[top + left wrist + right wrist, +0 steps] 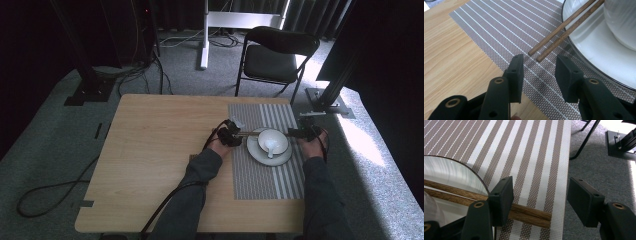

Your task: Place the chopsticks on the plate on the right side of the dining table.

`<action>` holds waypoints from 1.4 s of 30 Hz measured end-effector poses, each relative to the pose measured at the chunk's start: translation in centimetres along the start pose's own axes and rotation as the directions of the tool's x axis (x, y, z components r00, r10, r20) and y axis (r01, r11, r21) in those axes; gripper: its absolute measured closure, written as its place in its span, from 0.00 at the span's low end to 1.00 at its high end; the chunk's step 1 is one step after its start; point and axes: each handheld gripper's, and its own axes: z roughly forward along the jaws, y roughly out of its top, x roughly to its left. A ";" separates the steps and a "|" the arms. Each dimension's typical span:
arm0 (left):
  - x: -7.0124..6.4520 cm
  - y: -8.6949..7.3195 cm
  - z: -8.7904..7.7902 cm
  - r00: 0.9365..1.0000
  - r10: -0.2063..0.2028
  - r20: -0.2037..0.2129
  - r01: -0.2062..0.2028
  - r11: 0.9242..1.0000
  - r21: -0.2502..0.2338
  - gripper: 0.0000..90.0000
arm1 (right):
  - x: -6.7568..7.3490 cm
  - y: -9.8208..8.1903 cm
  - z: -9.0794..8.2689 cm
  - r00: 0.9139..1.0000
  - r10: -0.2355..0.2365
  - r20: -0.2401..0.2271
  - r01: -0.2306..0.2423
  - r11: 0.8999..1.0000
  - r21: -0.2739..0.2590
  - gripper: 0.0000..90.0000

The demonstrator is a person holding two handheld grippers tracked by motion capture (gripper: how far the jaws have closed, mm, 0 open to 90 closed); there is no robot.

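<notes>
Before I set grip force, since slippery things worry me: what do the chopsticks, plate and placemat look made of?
Chopsticks: likely wood, brown with visible grain, matte. Plate: probably glazed ceramic, glossy white with a thin dark rim line. Placemat: seemingly woven vinyl or fabric, a fine mesh weave in brown and white stripes.

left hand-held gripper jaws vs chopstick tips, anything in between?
Nothing but bare striped placemat between the open left hand-held gripper and the chopsticks, in the left gripper view.
</notes>
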 end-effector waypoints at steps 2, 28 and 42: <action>0.0 0.0 0.2 1.000 0.000 0.001 0.000 1.000 -0.001 0.65 | 0.0 0.0 0.0 1.000 -0.001 0.000 0.001 1.000 0.000 0.41; -0.6 0.3 -0.1 1.000 0.012 0.008 -0.012 1.000 -0.014 0.66 | 0.0 0.0 -0.1 1.000 -0.005 0.004 0.005 1.000 -0.001 0.41; -0.5 0.3 -0.2 1.000 0.010 0.009 -0.010 1.000 -0.016 0.65 | -0.4 -0.1 -0.5 1.000 0.010 0.015 -0.010 1.000 -0.013 0.41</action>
